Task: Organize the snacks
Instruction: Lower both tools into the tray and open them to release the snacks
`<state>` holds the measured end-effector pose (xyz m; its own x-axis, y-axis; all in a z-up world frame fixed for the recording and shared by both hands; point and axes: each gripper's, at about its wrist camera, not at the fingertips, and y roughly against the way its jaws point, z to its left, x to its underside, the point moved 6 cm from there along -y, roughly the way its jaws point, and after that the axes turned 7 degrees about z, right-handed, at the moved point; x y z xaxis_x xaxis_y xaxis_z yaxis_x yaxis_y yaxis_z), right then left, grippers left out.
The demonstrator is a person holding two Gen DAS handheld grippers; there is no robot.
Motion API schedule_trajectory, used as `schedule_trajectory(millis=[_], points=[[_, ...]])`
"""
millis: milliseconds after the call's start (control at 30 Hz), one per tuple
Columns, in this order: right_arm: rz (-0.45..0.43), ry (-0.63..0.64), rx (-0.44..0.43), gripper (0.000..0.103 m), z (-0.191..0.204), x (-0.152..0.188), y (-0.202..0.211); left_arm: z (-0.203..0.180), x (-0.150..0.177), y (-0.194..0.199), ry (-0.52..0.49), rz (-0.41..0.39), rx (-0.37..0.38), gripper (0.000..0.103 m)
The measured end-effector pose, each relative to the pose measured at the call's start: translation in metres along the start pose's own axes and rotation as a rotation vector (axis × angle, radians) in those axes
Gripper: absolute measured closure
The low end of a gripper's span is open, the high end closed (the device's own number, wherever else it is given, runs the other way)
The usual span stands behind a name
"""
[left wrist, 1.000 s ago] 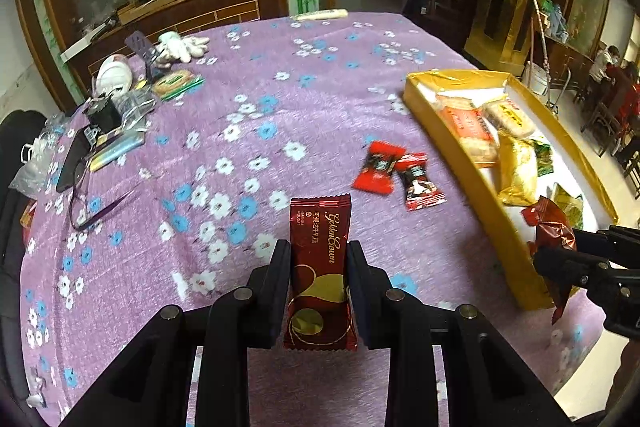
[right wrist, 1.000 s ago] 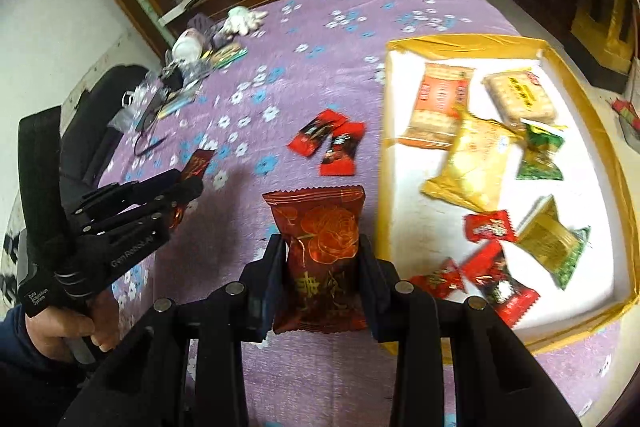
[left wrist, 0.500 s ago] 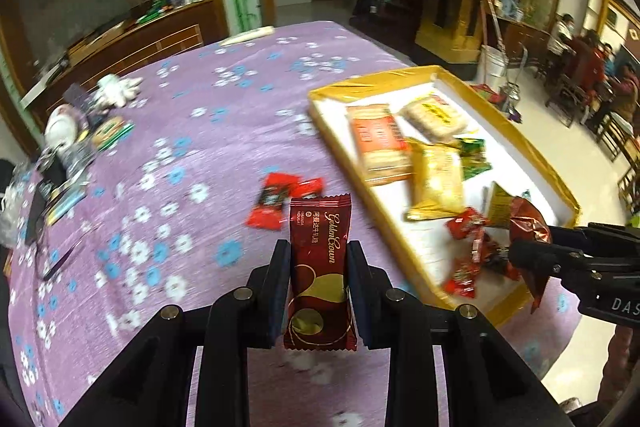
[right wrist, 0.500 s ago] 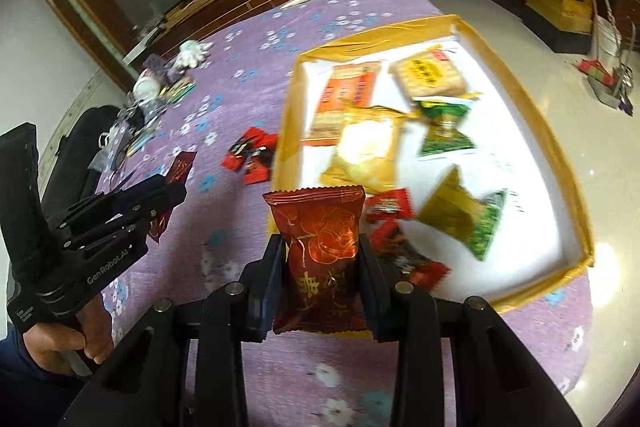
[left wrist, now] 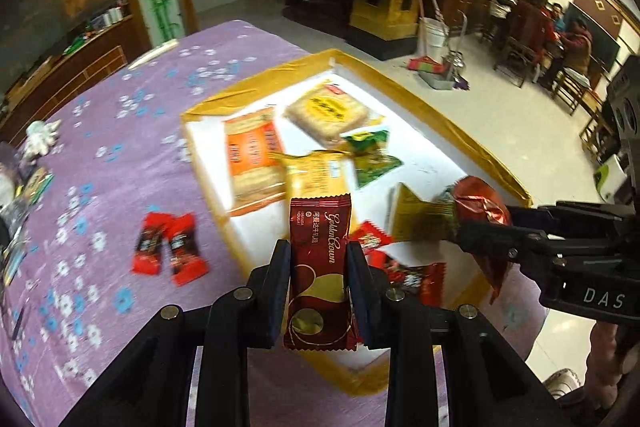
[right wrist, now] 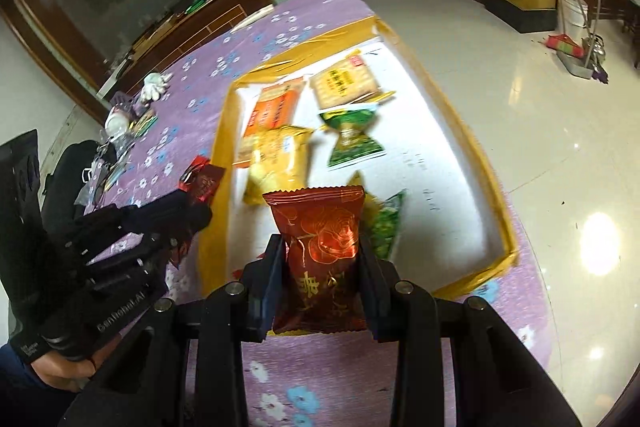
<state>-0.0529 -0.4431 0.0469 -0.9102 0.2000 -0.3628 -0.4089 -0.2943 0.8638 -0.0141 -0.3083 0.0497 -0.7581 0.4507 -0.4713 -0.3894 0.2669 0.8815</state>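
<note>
Since one second ago: both my grippers have travelled from above the purple flowered tablecloth (left wrist: 120, 155) to the yellow-rimmed white tray (left wrist: 436, 115); the grips are unchanged.
Left gripper (left wrist: 320, 263): my fingers (left wrist: 278, 291) clamp a long dark red bar wrapper with gold lettering (left wrist: 320, 267), upright, above the near corner of the tray.
Right gripper (right wrist: 323, 267): my fingers (right wrist: 370, 287) pinch a red foil packet with a gold rose print (right wrist: 320, 251), upright, above the near edge of the tray.
In the tray: orange, yellow, green and small red packets.
On the cloth: two small red candy wrappers (left wrist: 170, 249), beside the tray.
</note>
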Motion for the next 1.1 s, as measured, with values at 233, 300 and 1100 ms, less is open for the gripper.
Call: schedule_trajectory(millis=[233,300,1100], points=[[0.016,-0.009,0.012,0.069,-0.018,-0.014,-0.005,-0.024,-0.005,-0.02,-0.038,0.024,0.017,0.074],[0.023,-0.001,0.011,0.069,-0.02,-0.021,-0.008,-0.027,-0.007,-0.024,-0.042,0.028,0.016,0.074],[0.062,0.058,0.032,0.069,-0.023,-0.064,-0.062,-0.039,-0.007,-0.055,-0.12,0.054,-0.058,0.074]])
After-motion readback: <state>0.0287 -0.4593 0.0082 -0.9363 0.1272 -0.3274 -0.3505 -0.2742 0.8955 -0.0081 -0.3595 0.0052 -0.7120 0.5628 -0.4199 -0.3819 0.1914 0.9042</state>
